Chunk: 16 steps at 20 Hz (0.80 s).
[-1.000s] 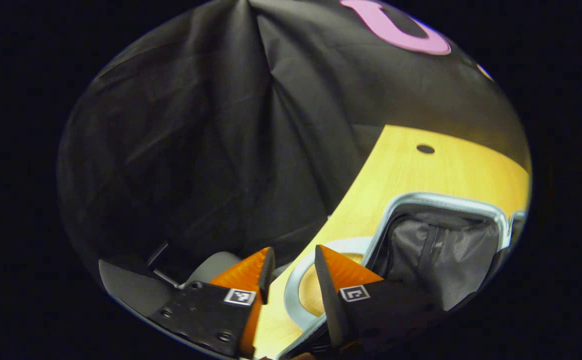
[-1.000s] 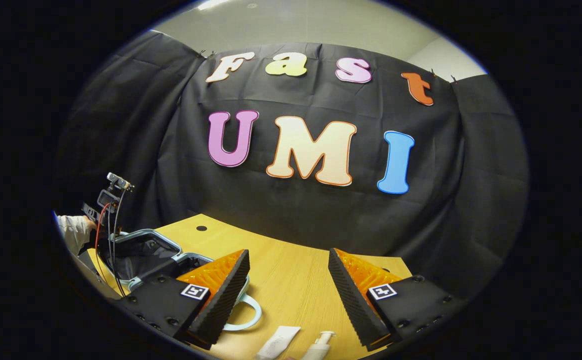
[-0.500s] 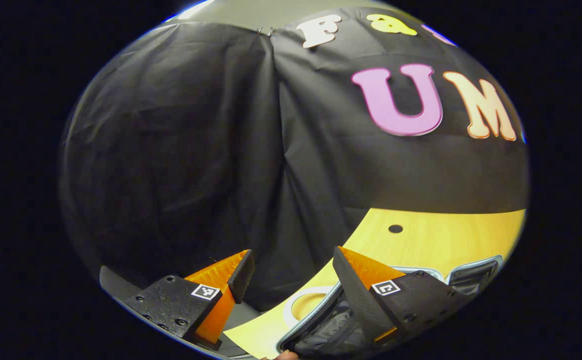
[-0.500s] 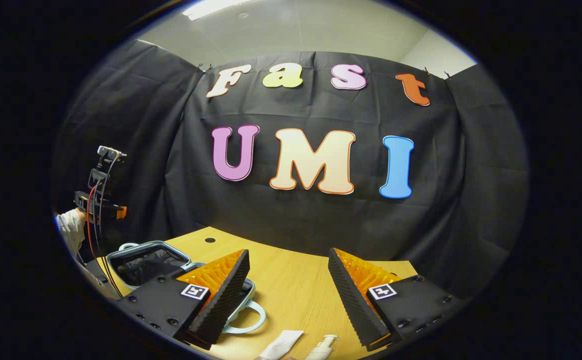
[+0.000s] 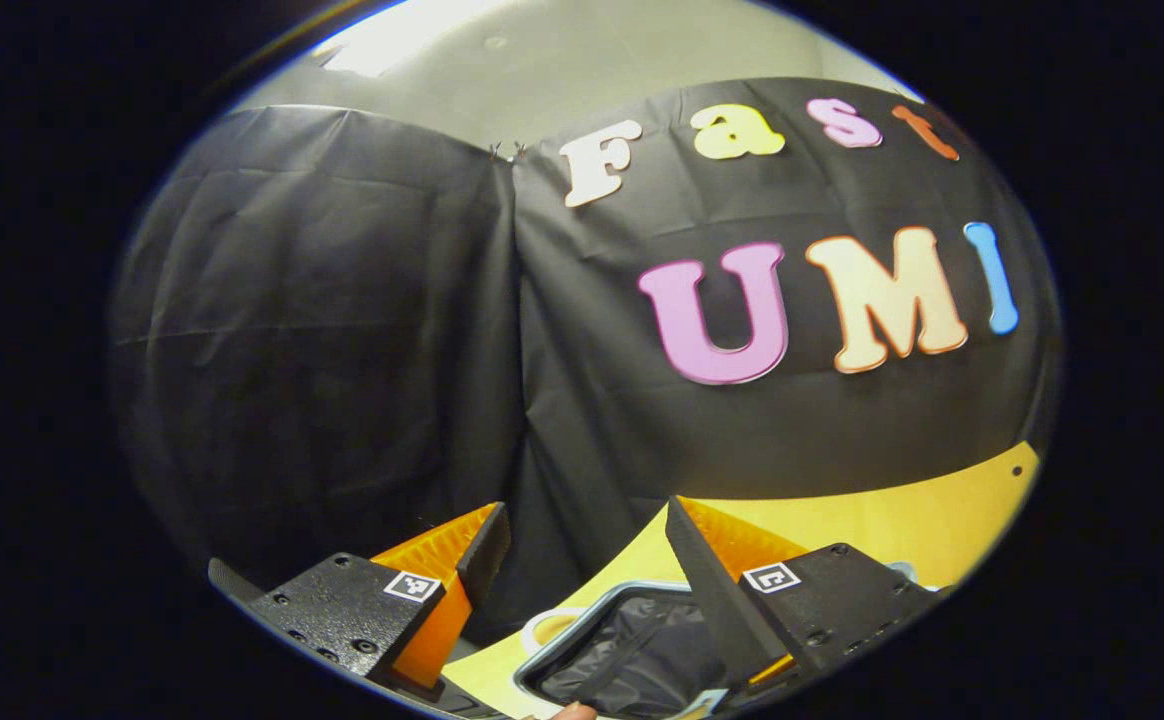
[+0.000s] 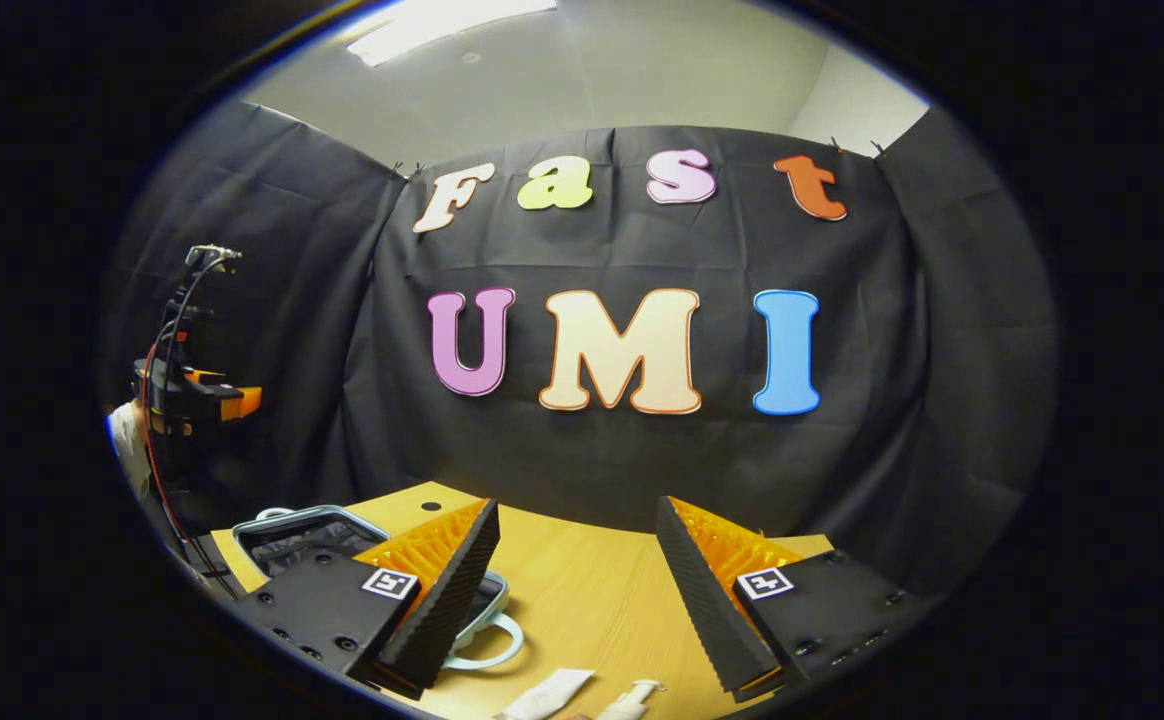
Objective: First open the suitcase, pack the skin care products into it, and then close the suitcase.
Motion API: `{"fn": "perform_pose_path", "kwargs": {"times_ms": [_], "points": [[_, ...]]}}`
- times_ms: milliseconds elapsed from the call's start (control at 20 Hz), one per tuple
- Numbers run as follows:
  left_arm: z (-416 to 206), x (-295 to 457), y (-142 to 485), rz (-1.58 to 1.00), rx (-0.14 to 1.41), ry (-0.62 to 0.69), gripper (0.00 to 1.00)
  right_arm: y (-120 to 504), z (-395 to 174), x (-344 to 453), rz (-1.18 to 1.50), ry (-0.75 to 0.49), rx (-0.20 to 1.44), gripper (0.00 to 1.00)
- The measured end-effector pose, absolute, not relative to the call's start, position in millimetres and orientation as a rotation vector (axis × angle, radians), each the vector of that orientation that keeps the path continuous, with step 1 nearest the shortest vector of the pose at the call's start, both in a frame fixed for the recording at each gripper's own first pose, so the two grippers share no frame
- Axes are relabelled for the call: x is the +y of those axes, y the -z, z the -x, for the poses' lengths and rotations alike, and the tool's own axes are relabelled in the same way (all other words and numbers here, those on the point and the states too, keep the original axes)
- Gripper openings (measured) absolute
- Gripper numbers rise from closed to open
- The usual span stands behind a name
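Left hand-held gripper (image 5: 582, 535) higher, level.

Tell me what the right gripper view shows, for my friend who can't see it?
The right gripper hangs open above a light wooden table. An open pale-blue-rimmed suitcase lies at the left, with a white squeeze tube and white pump bottle in front.
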State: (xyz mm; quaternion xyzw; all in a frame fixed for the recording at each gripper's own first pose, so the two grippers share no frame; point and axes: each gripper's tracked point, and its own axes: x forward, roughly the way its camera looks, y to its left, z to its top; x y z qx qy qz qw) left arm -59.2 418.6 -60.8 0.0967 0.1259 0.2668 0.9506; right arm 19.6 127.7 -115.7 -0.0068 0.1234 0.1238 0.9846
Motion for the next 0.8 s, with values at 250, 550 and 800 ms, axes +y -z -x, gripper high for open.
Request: {"fn": "perform_pose_path", "kwargs": {"times_ms": [250,550,800], "points": [[77,341,22,-0.135,0.178,-0.457,1.00,97,-14,96,-0.009,-0.250,0.207,1.00],[77,227,10,-0.037,0.112,-0.336,1.00,84,2,63,-0.048,-0.282,0.174,0.99],[77,146,22,0.024,0.105,-0.172,0.94,88,22,43,-0.077,-0.205,0.194,1.00]]}}
